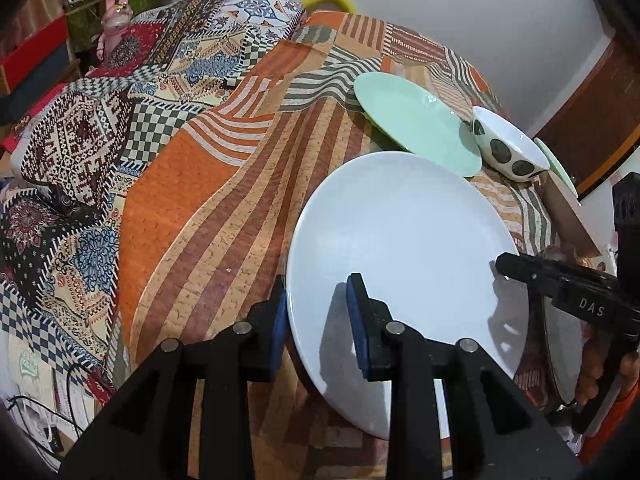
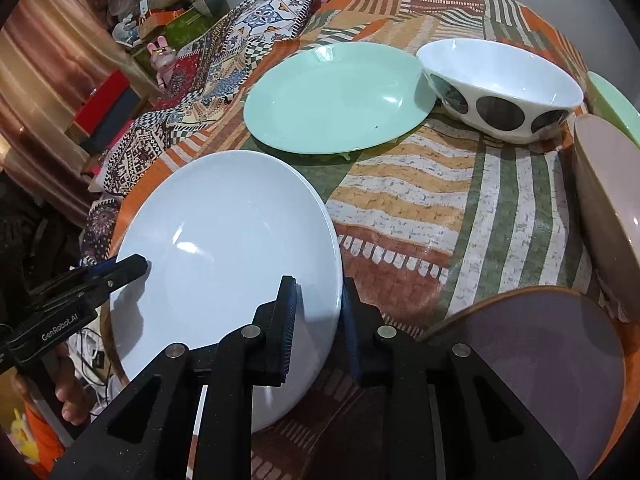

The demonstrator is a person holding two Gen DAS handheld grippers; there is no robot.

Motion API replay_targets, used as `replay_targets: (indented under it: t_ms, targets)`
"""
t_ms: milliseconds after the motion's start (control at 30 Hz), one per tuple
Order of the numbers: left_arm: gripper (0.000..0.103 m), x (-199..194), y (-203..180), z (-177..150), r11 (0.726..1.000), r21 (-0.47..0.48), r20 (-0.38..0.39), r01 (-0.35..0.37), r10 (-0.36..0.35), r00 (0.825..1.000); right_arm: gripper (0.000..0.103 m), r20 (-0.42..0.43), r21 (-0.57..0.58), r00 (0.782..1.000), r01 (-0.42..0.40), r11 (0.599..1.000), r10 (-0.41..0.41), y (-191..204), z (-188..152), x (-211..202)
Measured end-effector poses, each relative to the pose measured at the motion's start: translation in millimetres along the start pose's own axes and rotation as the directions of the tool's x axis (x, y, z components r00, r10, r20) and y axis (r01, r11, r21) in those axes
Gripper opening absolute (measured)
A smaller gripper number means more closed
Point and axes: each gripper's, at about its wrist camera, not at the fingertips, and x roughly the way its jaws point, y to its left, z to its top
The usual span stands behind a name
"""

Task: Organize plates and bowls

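Left gripper (image 1: 318, 320) clamped on the left rim of the white plate (image 1: 404, 264) at lower centre of the left wrist view; right gripper (image 2: 318, 324) clenched on the same plate's right rim at lower centre of the right wrist view. Beyond, toward upper right on the patterned cloth (image 2: 420, 208): green plate (image 2: 336, 96), just beside it the spotted bowl (image 2: 504, 88). At lower right, a brown plate (image 2: 540, 360).

Three plates (image 2: 224, 264); three bowls (image 2: 504, 80); two grippers (image 2: 318, 328); one pink rabbit toy (image 2: 162, 58)
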Motion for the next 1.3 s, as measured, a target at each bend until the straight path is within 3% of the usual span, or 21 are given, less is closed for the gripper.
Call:
replay_targets:
  t_ms: [133,867,1300]
  targets:
    - [0.028,-10,-9,-2,0.999,0.026,0.021,-0.033,0.032,0.999,0.021,0.033,-0.006,0.999,-0.008,1.0,0.008,3,-1,-12]
    - [0.028,-76,-74,12,0.994,0.105,0.174,-0.031,0.013,0.985,0.021,0.224,0.031,0.974,-0.045,0.998,0.037,-15,-19,-89]
    - [0.028,-90,-133,5,0.98,0.2,0.194,-0.009,-0.03,0.981,0.022,0.305,0.097,0.952,-0.042,0.994,0.01,-51,-46,-128]
